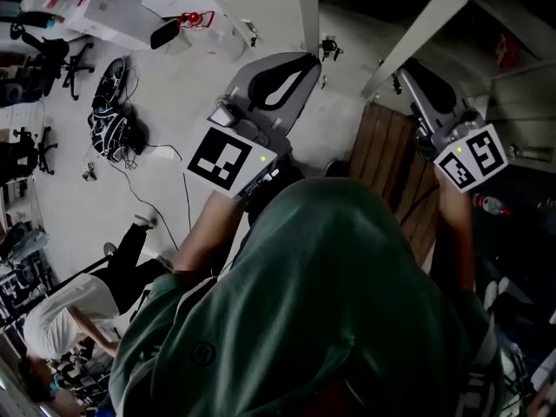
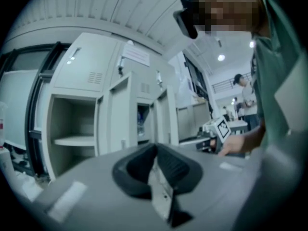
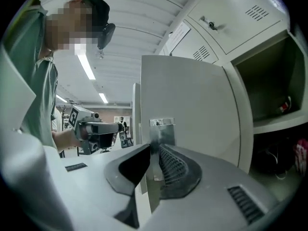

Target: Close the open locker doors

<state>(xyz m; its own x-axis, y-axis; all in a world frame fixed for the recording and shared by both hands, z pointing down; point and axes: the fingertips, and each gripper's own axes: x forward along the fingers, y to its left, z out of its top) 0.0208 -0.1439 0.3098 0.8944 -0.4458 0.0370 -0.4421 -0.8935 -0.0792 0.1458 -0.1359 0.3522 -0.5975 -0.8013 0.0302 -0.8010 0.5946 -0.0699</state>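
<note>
Open locker door point(image 3: 192, 109) stands just ahead of, perhaps touching, right claw point(image 3: 154, 148).

1. No word, number or brand is legible in any view.
2. A white paper sheet point(image 2: 136, 56) is stuck on a locker front point(image 2: 89, 64), above and ahead-left of the left gripper point(image 2: 156, 170). Its print is too small to read.
3. A second sheet point(image 3: 178, 35) hangs on a shut upper locker door point(image 3: 202, 44), above and ahead of the right gripper point(image 3: 153, 170). Its lines are blurred.
4. The left cube point(image 1: 228, 159) and the right cube point(image 1: 472, 156), each at its gripper's rear, carry black-and-white square marker patterns and no letters.
5. A white box point(image 1: 95, 7) on the floor, far out to the left gripper's left, shows red print that is unreadable.
</note>
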